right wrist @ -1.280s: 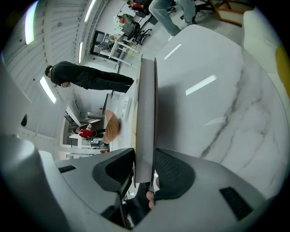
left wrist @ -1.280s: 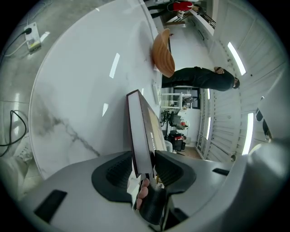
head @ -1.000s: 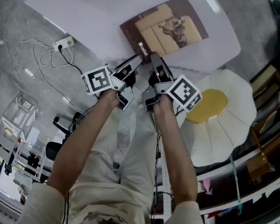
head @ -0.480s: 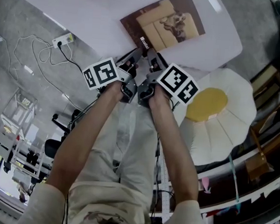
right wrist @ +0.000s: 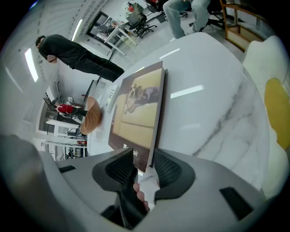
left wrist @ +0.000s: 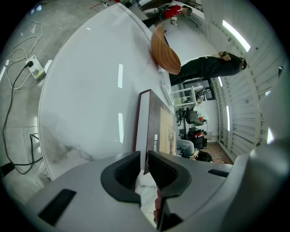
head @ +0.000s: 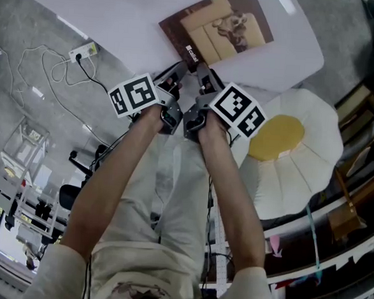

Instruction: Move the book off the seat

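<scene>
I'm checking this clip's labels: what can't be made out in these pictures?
- Title on the book: too small in the head view; in the right gripper view a jaw of the right hand-held gripper covers its start.
- The book's underside: against the table in every view.
- What the egg-shaped cushion rests on: hidden beneath it, head view.

Office-like workroom, swivel chairs (right wrist: 144, 19), metal shelving (left wrist: 185, 96)
</scene>
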`<state>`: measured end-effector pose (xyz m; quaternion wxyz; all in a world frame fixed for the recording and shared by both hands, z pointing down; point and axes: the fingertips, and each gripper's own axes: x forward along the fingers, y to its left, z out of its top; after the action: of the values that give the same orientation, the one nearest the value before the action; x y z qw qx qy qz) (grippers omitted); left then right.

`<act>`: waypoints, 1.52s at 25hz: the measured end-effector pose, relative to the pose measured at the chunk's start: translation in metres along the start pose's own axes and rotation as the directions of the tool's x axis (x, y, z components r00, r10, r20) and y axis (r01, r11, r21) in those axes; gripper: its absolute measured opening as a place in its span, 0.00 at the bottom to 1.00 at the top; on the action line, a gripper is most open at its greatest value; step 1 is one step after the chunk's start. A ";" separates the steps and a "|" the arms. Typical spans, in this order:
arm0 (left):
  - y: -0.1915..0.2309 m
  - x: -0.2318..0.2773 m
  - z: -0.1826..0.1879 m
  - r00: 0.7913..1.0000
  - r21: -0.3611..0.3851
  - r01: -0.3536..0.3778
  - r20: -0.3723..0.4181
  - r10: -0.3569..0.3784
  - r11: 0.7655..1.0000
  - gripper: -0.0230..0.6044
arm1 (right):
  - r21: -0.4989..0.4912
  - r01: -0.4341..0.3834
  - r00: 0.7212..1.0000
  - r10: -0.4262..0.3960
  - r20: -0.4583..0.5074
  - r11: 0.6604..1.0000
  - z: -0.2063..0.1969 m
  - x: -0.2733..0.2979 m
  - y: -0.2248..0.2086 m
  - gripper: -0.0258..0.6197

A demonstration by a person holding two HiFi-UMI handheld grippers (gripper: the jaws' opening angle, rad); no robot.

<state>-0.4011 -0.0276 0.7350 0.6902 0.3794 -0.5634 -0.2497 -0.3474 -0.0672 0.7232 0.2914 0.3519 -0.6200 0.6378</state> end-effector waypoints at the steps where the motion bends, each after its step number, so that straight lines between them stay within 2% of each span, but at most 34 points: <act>1: -0.001 0.000 -0.001 1.000 0.002 0.001 0.002 -0.001 1.000 0.13 | -0.002 0.004 1.000 -0.004 -0.001 1.000 0.000 -0.001 -0.002 0.27; 9: -0.006 -0.006 -0.005 1.000 0.040 -0.009 0.006 0.008 0.999 0.13 | -0.020 0.016 1.000 -0.016 0.002 1.000 -0.005 -0.012 -0.014 0.27; 12: -0.004 -0.010 -0.009 1.000 0.042 -0.028 0.002 0.028 0.999 0.10 | -0.058 0.010 1.000 -0.010 -0.002 0.998 -0.006 -0.018 -0.012 0.17; 15: -0.005 -0.015 -0.009 0.999 0.057 -0.045 0.015 0.044 0.997 0.09 | -0.106 0.018 1.000 -0.019 -0.010 0.994 -0.006 -0.022 -0.010 0.13; 21: -0.011 -0.027 -0.015 0.997 0.079 -0.068 0.032 0.066 0.995 0.05 | -0.142 0.011 0.999 -0.017 -0.044 0.990 -0.018 -0.031 -0.008 0.09; 28: -0.031 -0.042 -0.030 0.994 0.208 -0.105 0.028 0.101 0.972 0.05 | -0.245 -0.006 0.999 -0.006 -0.049 0.969 -0.028 -0.054 0.000 0.05; 34: -0.060 -0.056 -0.055 0.995 0.240 -0.100 0.032 0.095 0.966 0.05 | -0.275 -0.030 0.999 0.018 -0.047 0.961 -0.035 -0.093 0.006 0.05; 38: -0.084 -0.068 -0.074 0.995 0.291 -0.094 0.016 0.094 0.952 0.05 | -0.239 -0.059 0.998 0.056 -0.018 0.969 -0.034 -0.124 0.010 0.05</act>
<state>-0.3388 -0.0065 0.6218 0.6375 0.4493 -0.6120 -0.1312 -0.2863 -0.0260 0.6174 0.3166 0.2925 -0.7006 0.5687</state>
